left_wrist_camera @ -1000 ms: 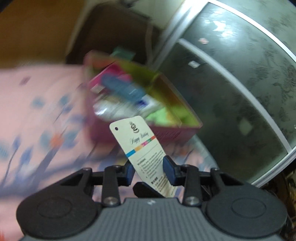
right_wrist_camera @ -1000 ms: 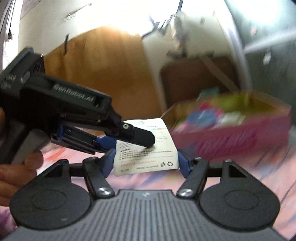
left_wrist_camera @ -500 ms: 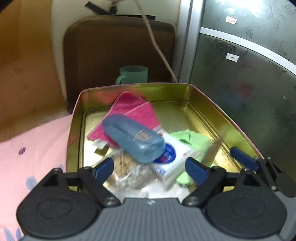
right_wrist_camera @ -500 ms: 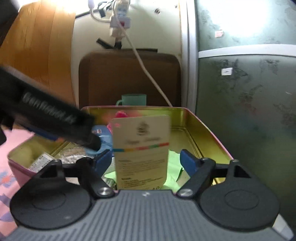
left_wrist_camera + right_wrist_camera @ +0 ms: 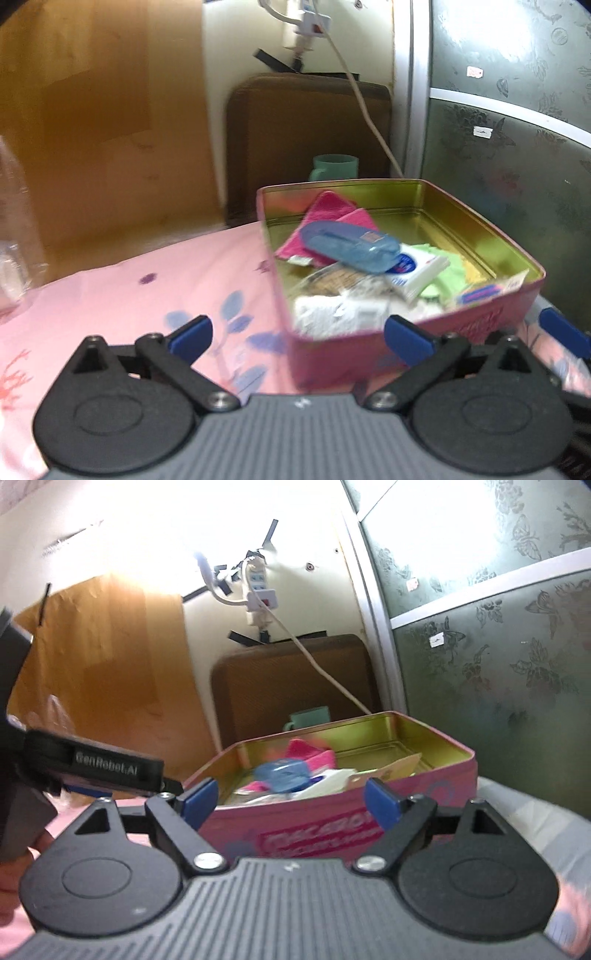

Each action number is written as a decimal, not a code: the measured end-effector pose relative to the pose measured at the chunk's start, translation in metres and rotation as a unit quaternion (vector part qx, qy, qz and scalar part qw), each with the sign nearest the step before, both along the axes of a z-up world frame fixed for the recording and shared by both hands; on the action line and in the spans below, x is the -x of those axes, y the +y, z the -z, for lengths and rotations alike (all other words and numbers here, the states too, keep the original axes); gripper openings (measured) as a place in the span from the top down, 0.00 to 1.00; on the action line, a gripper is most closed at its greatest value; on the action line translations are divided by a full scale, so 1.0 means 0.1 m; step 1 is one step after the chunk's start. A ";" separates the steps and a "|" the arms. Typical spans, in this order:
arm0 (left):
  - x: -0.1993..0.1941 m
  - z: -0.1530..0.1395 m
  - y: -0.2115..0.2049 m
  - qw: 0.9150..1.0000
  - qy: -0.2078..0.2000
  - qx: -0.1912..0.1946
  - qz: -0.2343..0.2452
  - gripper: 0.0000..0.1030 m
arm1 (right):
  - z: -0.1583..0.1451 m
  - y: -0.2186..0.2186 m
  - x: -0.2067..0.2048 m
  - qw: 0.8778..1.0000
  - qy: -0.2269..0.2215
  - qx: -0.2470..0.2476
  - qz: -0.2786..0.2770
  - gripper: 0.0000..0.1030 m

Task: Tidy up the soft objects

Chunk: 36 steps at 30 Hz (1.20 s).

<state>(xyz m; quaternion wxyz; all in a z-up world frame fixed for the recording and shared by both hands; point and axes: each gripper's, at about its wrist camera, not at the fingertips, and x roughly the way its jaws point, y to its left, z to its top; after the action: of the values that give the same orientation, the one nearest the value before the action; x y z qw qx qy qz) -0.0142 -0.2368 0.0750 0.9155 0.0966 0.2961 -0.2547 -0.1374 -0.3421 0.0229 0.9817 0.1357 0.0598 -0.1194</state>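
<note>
1. Left hand-held gripper (image 5: 297, 336): angled down beside the tin (image 5: 413, 341) on the bed (image 5: 147, 295); jaws opening, nothing between them.
2. Right hand-held gripper (image 5: 291, 799): near level, jaws opening, empty.
3. Pink cloth (image 5: 325, 212), blue slipper (image 5: 351, 245) lie inside the tin.
4. Right view alone shows the power strip (image 5: 258, 579).

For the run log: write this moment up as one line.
left gripper: jaws opening, nothing between | right gripper: jaws opening, nothing between | paper tag: lying in tin | tin: on pink sheet
</note>
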 end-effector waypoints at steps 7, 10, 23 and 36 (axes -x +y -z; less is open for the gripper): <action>0.23 0.07 0.60 0.999 -0.007 -0.019 -0.039 0.00 | -0.03 0.32 0.15 0.999 0.004 -0.038 -0.030 0.14; 0.31 0.16 0.81 0.998 0.005 -0.029 -0.048 0.00 | 0.01 0.48 0.18 0.998 0.020 -0.045 -0.039 0.14; 0.58 0.47 1.36 0.997 0.008 -0.038 -0.072 0.00 | 0.13 0.76 0.20 0.989 0.062 -0.127 -0.035 0.13; 0.54 0.66 1.51 0.995 0.030 -0.044 -0.079 0.00 | 0.14 0.97 0.19 0.989 0.077 -0.124 -0.019 0.13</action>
<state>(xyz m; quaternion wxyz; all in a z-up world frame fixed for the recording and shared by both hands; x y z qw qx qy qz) -0.0680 -0.0856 0.0085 0.9184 0.1053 0.3408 -0.1712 -0.1561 -0.2453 0.0087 0.9518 0.2455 0.1522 -0.1029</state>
